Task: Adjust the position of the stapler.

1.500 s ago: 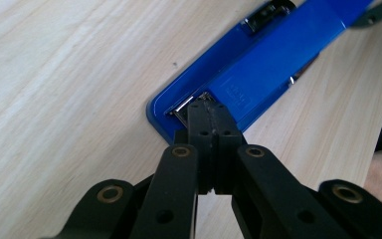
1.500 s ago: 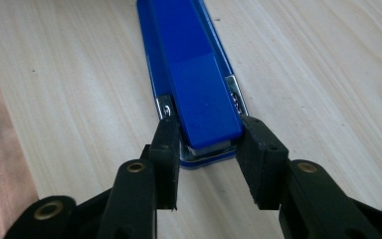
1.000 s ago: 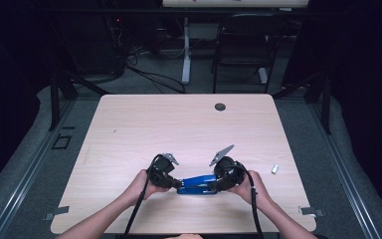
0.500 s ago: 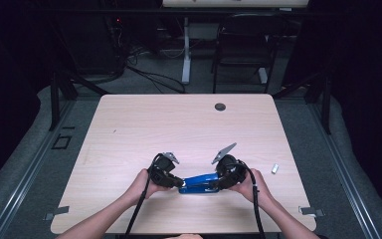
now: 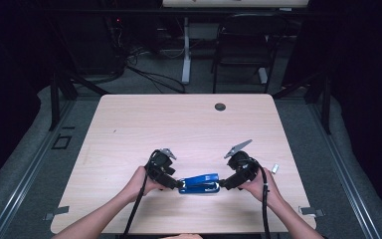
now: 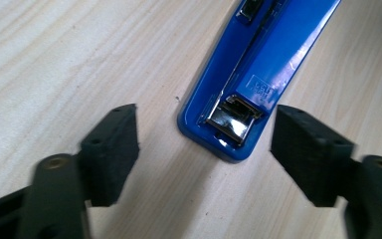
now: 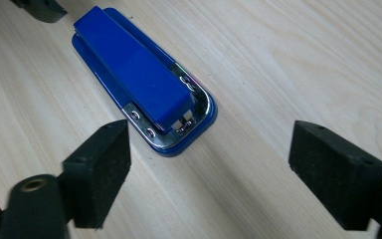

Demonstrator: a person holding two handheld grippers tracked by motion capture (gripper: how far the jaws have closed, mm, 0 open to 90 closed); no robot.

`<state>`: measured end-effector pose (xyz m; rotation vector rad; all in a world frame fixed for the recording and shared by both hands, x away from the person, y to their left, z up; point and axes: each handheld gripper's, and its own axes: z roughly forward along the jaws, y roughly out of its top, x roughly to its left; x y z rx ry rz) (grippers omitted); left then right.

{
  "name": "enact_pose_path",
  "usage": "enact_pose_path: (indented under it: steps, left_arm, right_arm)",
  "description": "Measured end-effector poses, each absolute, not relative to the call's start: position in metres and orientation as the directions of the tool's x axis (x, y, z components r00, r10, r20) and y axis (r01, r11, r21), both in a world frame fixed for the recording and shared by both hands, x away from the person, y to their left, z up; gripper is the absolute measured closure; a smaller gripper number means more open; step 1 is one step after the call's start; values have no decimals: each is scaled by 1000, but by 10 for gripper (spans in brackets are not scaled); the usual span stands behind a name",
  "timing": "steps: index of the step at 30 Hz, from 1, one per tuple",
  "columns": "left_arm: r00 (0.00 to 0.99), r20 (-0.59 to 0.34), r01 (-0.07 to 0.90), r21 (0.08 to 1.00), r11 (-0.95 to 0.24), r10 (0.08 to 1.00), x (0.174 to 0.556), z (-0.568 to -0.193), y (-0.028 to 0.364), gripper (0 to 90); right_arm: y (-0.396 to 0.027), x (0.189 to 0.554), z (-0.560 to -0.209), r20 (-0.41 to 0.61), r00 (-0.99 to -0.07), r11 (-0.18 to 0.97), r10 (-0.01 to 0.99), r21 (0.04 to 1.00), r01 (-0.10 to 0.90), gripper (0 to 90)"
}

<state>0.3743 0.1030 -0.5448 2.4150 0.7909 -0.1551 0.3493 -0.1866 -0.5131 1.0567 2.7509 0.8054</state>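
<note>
A blue stapler [image 5: 199,183] lies flat on the wooden table [image 5: 179,129] near its front edge, between my two grippers. My left gripper [image 5: 176,184] is at its left end, and its jaws have just been opening. In the left gripper view the stapler's hinge end [image 6: 238,124] sits between the spread pads [image 6: 112,149], touching neither; the left gripper [image 6: 206,119] is open. My right gripper [image 5: 225,185] faces the other end, and its jaws have just been opening too. In the right gripper view the stapler's front end [image 7: 144,84] lies just inside the wide pads [image 7: 99,169] of the right gripper [image 7: 211,129], untouched.
A small pale object [image 5: 274,169] lies near the table's right edge. A dark round grommet [image 5: 220,106] sits at the far side of the top. A chair [image 5: 243,45] and cables stand on the floor behind the table.
Both grippers have opened and let go of the stapler's ends. The right gripper has drawn back a little to the right. The stapler lies on the table.
</note>
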Motion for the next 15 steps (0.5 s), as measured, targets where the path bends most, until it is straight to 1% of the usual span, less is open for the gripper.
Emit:
enact_pose_path:
  steps: [2, 4, 8, 11, 15]
  left_arm:
    - [817, -267, 571, 505, -647, 512, 373, -544, 102, 188]
    - [827, -239, 552, 511, -658, 508, 372, -541, 101, 160]
    - [827, -224, 547, 531, -647, 515, 370, -540, 98, 118]
    - [831, -205, 536, 541, -648, 517, 369, -539, 97, 70]
    - [834, -191, 527, 552, -646, 517, 370, -537, 97, 47]
  right_arm:
    - [-189, 348, -512, 90, -756, 623, 649, 507, 595, 136]
    - [-190, 346, -510, 73, -755, 629, 651, 505, 591, 90]
    - [-194, 343, -508, 60, -755, 637, 653, 494, 591, 0]
    - [-197, 341, -508, 47, -753, 644, 656, 487, 590, 0]
    - [-199, 342, -510, 48, -749, 641, 661, 482, 597, 0]
